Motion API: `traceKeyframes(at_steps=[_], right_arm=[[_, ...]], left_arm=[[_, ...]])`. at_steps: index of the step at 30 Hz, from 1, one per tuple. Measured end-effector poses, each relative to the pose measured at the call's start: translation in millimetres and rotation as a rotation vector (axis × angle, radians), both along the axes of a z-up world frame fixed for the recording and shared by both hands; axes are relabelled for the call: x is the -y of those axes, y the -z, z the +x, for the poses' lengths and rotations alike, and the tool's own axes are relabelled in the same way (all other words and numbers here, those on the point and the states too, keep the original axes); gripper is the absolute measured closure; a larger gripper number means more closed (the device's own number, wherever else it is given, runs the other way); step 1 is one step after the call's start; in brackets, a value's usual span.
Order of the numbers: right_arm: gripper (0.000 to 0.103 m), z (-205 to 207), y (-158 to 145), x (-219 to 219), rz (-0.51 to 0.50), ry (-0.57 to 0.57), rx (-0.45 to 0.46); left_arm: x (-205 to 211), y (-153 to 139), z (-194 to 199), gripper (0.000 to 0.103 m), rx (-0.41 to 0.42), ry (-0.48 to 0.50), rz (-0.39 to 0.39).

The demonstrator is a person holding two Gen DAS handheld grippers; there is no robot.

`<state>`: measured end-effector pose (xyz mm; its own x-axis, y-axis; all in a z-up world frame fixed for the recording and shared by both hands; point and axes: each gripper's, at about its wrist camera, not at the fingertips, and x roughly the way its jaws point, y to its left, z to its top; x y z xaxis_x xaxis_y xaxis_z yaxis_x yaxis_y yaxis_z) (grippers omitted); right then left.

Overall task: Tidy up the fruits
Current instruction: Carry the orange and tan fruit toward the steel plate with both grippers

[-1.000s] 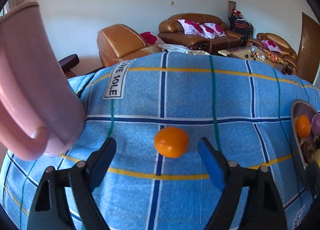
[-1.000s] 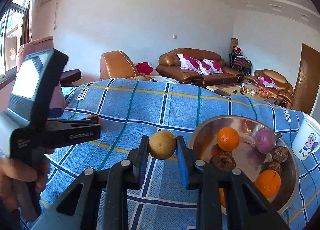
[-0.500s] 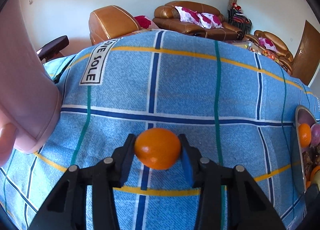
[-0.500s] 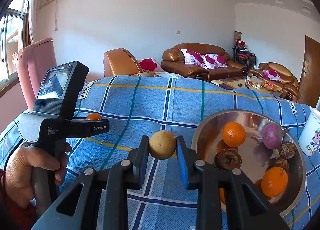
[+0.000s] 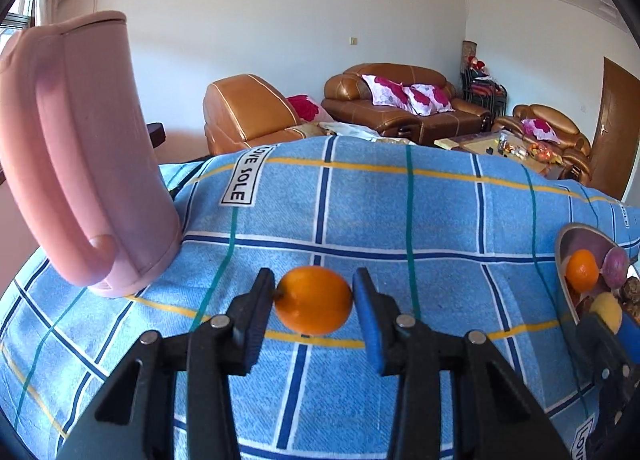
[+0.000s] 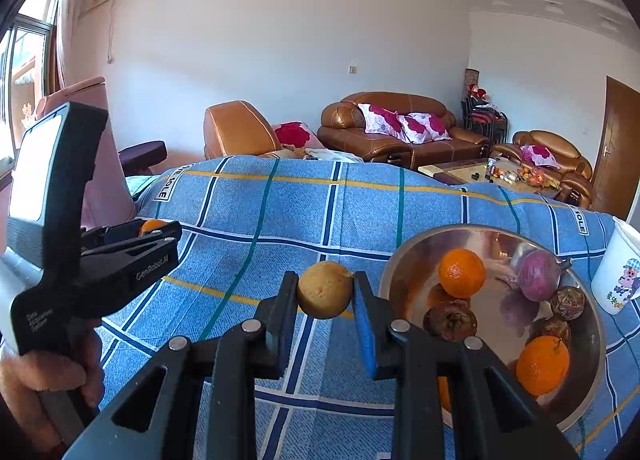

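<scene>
My left gripper (image 5: 314, 284) has an orange (image 5: 312, 308) between its pads; the jaws are still closing and both pads touch the fruit, just above the blue checked cloth (image 5: 400, 211). In the right wrist view the same gripper (image 6: 160, 236) shows at the left in a hand, the orange (image 6: 152, 224) peeking out. My right gripper (image 6: 325, 286) is shut on a yellow-brown round fruit (image 6: 324, 298), held just left of the steel bowl (image 6: 394, 272). The bowl holds two oranges (image 6: 462, 274), a purple fruit (image 6: 538, 276) and several dark brown fruits.
A tall pink jug (image 5: 80, 147) stands on the cloth to the left of my left gripper. A white printed cup (image 6: 616, 272) sits right of the bowl. Brown leather sofas (image 5: 400, 99) and a low table stand beyond the far edge.
My left gripper went from wide open around the orange to closed on it, then rose a little with the fruit and tipped up. The right gripper and its fruit stayed put.
</scene>
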<state>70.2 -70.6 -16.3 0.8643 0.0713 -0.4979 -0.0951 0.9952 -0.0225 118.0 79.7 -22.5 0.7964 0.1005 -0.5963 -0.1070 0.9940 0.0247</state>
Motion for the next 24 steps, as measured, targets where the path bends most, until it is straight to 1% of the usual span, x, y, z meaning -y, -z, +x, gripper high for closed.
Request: traceKeyframes(at_steps=[7,15,24], right_arm=[[0.074,-13.0,-2.0,-2.8,-0.037,0.022,0.031],[0.074,-32.8,-5.0,4.9,-0.038,0.057,0.045],[0.074,-56.6,-7.7,10.4,-0.054,0.066,0.068]], left_arm=[[10.7,-5.3,-40.2,0.061,0.054,0.022,0.003],[22.1,-10.0,-86.2,0.061,0.117,0.036,-0.005],[28.2,-13.3,-115.5,0.061,0.144,0.039,-0.017]])
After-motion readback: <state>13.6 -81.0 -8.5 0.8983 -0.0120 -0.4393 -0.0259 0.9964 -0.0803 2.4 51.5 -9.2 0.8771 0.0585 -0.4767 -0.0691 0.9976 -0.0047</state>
